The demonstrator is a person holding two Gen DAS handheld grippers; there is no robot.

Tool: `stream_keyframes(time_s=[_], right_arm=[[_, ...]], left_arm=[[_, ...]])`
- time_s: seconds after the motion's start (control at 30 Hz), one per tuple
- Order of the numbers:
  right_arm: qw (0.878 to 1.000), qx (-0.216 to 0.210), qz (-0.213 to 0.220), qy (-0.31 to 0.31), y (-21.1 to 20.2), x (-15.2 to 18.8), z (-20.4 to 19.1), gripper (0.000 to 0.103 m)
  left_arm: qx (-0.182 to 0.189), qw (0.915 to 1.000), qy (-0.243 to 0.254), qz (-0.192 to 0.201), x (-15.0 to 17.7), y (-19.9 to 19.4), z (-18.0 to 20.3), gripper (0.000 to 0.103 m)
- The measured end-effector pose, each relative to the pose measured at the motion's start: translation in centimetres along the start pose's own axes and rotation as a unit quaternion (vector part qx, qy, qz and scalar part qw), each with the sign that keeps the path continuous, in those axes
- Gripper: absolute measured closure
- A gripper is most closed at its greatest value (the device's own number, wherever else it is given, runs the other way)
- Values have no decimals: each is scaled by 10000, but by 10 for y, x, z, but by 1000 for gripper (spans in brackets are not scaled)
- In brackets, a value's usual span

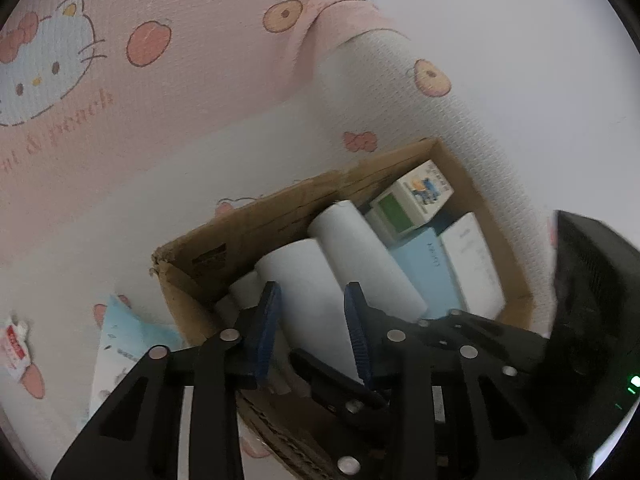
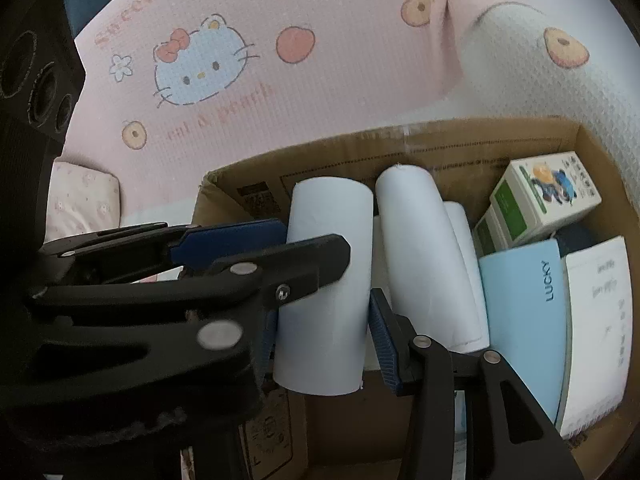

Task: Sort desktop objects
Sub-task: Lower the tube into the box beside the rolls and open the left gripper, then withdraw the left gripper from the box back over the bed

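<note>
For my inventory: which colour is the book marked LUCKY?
Light blue book, clearest in the right wrist view.

My cardboard box (image 2: 400, 152), mid-frame, is rough brown corrugated board with a torn edge. The rolls (image 2: 328, 280) inside look like smooth matt white paper. The cloth (image 2: 320, 92) across the upper frame is waffle-textured fabric. My gripper's fingers (image 2: 384, 344) carry ribbed blue pads on matt black plastic.
</note>
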State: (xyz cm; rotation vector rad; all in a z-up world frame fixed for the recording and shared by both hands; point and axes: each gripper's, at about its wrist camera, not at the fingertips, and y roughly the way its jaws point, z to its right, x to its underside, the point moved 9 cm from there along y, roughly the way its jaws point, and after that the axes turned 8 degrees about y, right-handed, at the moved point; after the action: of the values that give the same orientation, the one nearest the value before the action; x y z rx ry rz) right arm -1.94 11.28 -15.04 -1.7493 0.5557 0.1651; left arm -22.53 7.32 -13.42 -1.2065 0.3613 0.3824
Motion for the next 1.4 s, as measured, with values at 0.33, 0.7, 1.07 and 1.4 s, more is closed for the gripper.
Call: stream_keyframes(time_s=[0.33,0.7,1.07,1.4], right_arm=[[9987,453,185,-167,-18,4,-2,60],[9962,753,267,-341,-41,9,2,60],[9972,750,-24,-20,-43,43,21,60],[9982,560,54,189,-35,34,22,60]], left_arm=[[286,9991,-327,-26,-2,-3,-1,68],[395,9986,235,275,-3,-27,19,80],[567,9972,486,-64,10,-9,36,88],[654,9970,307,-266,15,3,30,88]])
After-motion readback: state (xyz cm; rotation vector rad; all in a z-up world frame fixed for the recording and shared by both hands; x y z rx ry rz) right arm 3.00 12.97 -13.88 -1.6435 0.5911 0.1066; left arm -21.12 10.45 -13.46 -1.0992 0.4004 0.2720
